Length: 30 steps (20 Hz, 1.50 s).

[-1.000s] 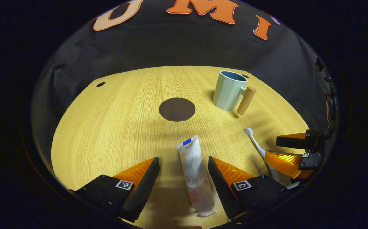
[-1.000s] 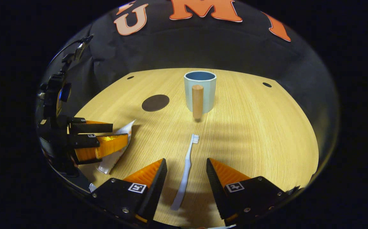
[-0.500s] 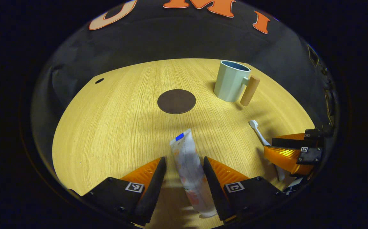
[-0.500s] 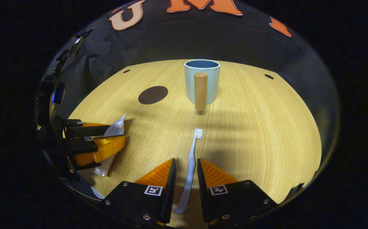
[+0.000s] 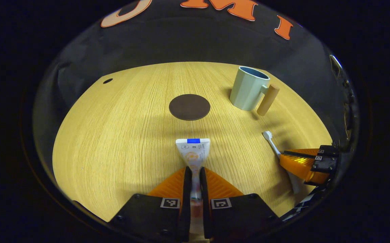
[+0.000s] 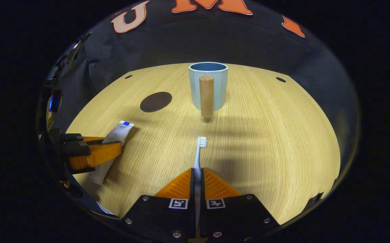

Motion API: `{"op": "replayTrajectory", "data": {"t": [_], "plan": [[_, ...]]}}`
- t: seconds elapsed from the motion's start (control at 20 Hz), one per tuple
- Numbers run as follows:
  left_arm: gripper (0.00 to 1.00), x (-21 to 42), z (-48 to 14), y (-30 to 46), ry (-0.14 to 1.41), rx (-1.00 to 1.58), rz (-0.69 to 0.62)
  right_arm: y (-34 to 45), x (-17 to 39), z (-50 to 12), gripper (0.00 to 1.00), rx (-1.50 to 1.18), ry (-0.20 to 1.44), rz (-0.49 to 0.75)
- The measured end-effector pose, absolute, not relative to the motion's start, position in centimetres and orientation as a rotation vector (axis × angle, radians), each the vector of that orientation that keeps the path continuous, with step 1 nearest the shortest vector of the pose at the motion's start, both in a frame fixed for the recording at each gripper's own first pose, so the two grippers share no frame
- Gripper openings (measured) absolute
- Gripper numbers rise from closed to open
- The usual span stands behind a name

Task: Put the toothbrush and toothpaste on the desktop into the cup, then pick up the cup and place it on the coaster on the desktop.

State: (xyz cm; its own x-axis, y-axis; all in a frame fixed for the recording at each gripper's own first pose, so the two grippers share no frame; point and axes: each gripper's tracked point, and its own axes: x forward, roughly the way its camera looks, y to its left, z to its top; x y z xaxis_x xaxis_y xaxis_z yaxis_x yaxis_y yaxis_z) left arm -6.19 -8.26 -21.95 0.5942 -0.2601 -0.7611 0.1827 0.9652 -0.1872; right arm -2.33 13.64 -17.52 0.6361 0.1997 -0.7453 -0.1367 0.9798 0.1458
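Currently the toothbrush [image 6: 198, 158] lies along the right gripper [image 6: 197, 177] axis, bristle head pointing straight at the cup [image 6: 208, 84] ahead — both fingers are clamped on its handle. That cup stands upright on the desktop [image 6: 276, 135], its wooden handle [image 6: 206, 96] facing this gripper. Likewise the toothpaste tube [image 5: 193, 153] projects forward from the left gripper [image 5: 195, 177], pinched between both fingers; from there the cup lies up and to the right, beyond the dark coaster [image 5: 189, 107] — the right gripper has the more direct line.
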Motion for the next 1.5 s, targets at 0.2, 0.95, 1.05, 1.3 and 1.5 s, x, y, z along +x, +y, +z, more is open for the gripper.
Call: {"op": "replayTrajectory", "data": {"t": [0.2, 0.95, 1.05, 1.3, 1.5], "plan": [[0.19, -6.1, -21.4, -8.3, 0.875, -0.128, -0.262, 13.3, -1.6, -16.5, 0.05, 0.073, 0.809, 0.19], [0.12, -5.0, -18.5, -7.9, 0.771, -0.197, -0.266, 10.5, 1.9, -6.5, 0.05, 0.093, 0.514, 0.188], [0.12, -5.0, -17.9, -7.8, 0.75, -0.195, -0.267, 10.0, 2.5, -6.0, 0.05, 0.089, 0.486, 0.188], [0.12, -4.8, -16.9, -7.8, 0.718, -0.199, -0.261, 9.2, 3.7, -4.2, 0.05, 0.102, 0.404, 0.191], [0.12, -4.8, -16.8, -7.6, 0.697, -0.206, -0.247, 8.5, 4.9, -3.4, 0.05, 0.093, 0.346, 0.193]]}}
